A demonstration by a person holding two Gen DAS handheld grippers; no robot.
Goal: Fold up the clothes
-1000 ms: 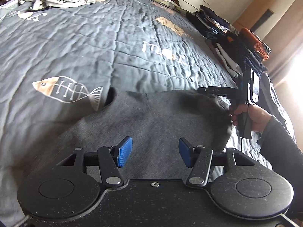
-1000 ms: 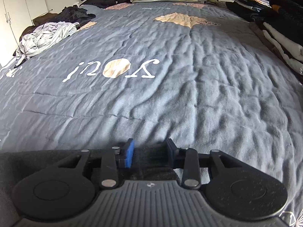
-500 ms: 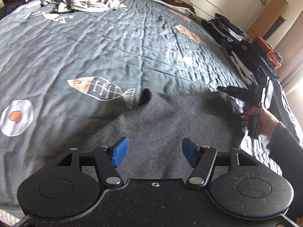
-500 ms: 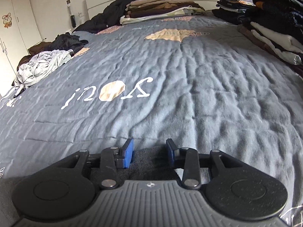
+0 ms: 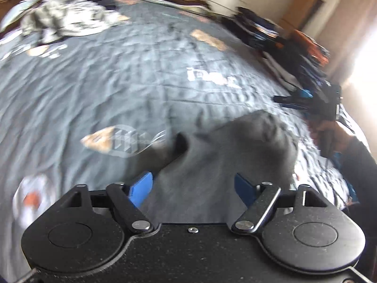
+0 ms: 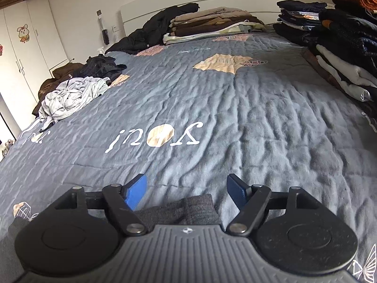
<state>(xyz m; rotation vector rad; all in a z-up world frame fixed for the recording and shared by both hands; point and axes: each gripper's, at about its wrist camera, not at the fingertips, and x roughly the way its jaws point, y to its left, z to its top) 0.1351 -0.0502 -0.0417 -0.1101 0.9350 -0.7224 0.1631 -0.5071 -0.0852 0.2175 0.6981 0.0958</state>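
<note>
A dark grey knitted garment (image 5: pixel 226 155) lies on the blue-grey bedspread (image 5: pixel 117 89), its far edge bunched up into a hump. My left gripper (image 5: pixel 193 186) hovers over its near part, open, with nothing between the blue pads. The left wrist view is motion-blurred. In the right wrist view a ribbed edge of the garment (image 6: pixel 183 210) lies just below my right gripper (image 6: pixel 187 188), which is open and holds nothing. A hand (image 5: pixel 329 136) in a dark sleeve holds that right gripper at the garment's far right.
Stacks of folded clothes line the bed's right side (image 6: pixel 341 54) and the headboard end (image 6: pixel 212 26). A crumpled light grey garment (image 6: pixel 70 96) and dark clothes (image 6: pixel 101 68) lie at the far left. White wardrobe doors (image 6: pixel 23 47) stand beyond the bed.
My right gripper has opened and let go of the garment's edge, then lifted. My left gripper has opened wider and is moving fast, blurring its view. The garment's far edge has bunched up.
</note>
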